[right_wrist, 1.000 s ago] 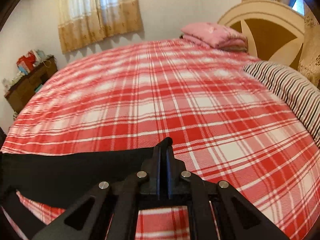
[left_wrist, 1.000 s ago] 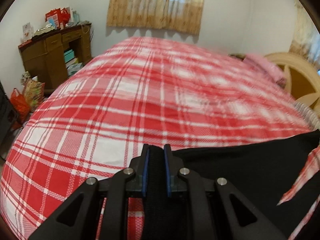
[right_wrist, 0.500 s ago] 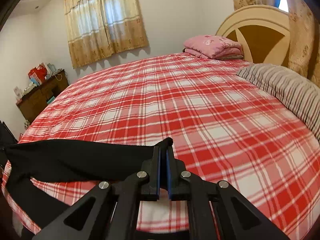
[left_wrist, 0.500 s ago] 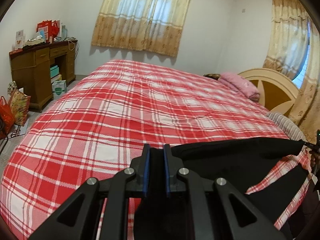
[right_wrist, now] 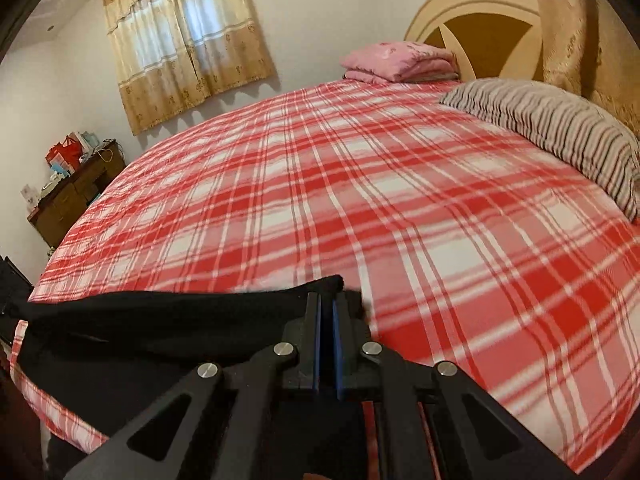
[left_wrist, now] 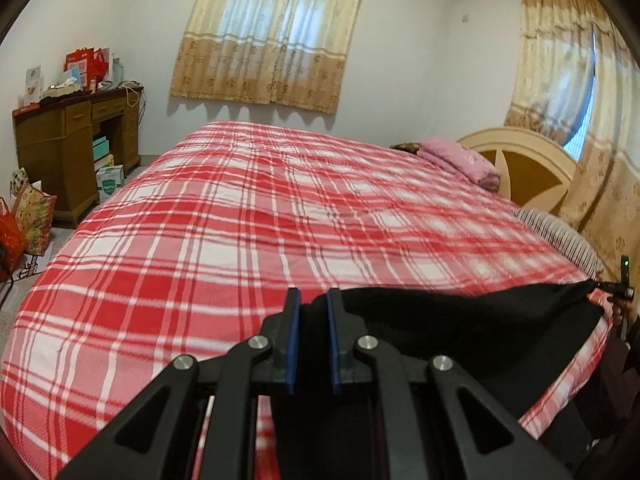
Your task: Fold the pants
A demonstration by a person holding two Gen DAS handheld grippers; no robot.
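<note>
Left gripper [left_wrist: 312, 306]: jaws clenched on a bunched end of the black pants [left_wrist: 472, 328], cloth visible between the blue pads at the lower centre of the left view. From there the pants stretch as a dark band toward the right edge of the frame, where the right gripper [left_wrist: 618, 290] shows only as a small dark tip at the far end of the cloth.

Right gripper [right_wrist: 327, 306]: jaws nearly together, grasping the other end of the pants [right_wrist: 160, 320]; a black fold pokes out just above and left of the fingertips. In the right view the band runs to the left edge of the frame, and more black cloth hangs below it at the lower left.

The pants are held above the near edge of the bed [left_wrist: 248, 216], which carries a red and white plaid cover. Whether the hanging part touches the cover cannot be told.

Striped pillow [right_wrist: 560, 132]: upper right of the right view. Pink bedding [right_wrist: 396, 60], folded: by the headboard [right_wrist: 480, 28]. Desk [left_wrist: 68, 144]: upper left of the left view.
</note>
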